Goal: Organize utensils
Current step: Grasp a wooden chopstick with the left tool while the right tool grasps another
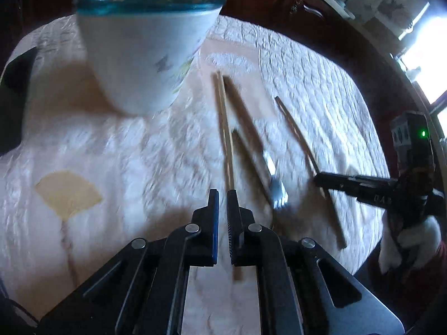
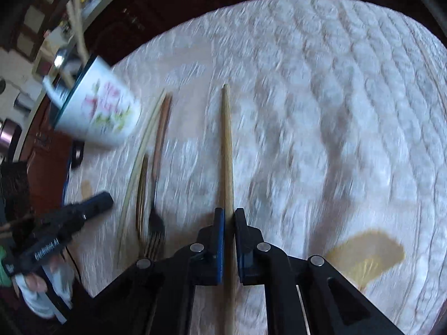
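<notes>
While the right gripper straddles a wooden chopstick narrowly, contact unclear, its long axis is seen running straight away; the left gripper is nearly closed, empty.

tablecloth: looking like white quilted cloth, matt, puckering into a ribbed, bumpy texture
fan motif: showing as a flat tan patch in the cloth, matt
cup: appearing as glazed white ceramic with a pink floral print, smooth, shining faintly; teal rim looking glossy
chopstick: looking like pale bare wood, smooth and matt
fork: reading as metal, dull grey here, glinting bright in the left wrist view
left gripper: showing black matt plastic with round metal pins catching light
right gripper: showing blue pads on black plastic
</notes>
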`<control>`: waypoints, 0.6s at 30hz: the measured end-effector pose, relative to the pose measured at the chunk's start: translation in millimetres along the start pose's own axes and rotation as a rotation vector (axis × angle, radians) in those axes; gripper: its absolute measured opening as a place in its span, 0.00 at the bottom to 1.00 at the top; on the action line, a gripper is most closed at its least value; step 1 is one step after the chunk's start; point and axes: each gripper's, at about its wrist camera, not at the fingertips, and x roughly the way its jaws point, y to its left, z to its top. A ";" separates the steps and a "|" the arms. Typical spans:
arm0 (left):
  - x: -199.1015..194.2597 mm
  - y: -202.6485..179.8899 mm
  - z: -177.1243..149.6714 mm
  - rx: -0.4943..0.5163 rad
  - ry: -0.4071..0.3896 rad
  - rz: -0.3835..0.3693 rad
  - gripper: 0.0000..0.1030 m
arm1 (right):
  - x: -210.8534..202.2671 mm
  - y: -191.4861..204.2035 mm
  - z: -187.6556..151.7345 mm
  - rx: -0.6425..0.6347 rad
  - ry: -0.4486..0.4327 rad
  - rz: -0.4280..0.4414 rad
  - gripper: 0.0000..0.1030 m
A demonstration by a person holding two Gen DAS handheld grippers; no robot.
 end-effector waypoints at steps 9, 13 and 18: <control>1.0 -1.8 2.0 -0.073 -0.032 -0.035 0.47 | -13.0 -7.7 -6.3 0.055 -0.010 0.036 0.24; 23.0 -15.3 9.0 -0.034 0.000 0.042 0.34 | -20.5 -0.4 -0.8 0.019 -0.031 0.000 0.24; 18.7 -12.2 0.2 -0.005 0.021 0.052 0.04 | -26.8 5.2 11.3 0.007 -0.071 -0.016 0.24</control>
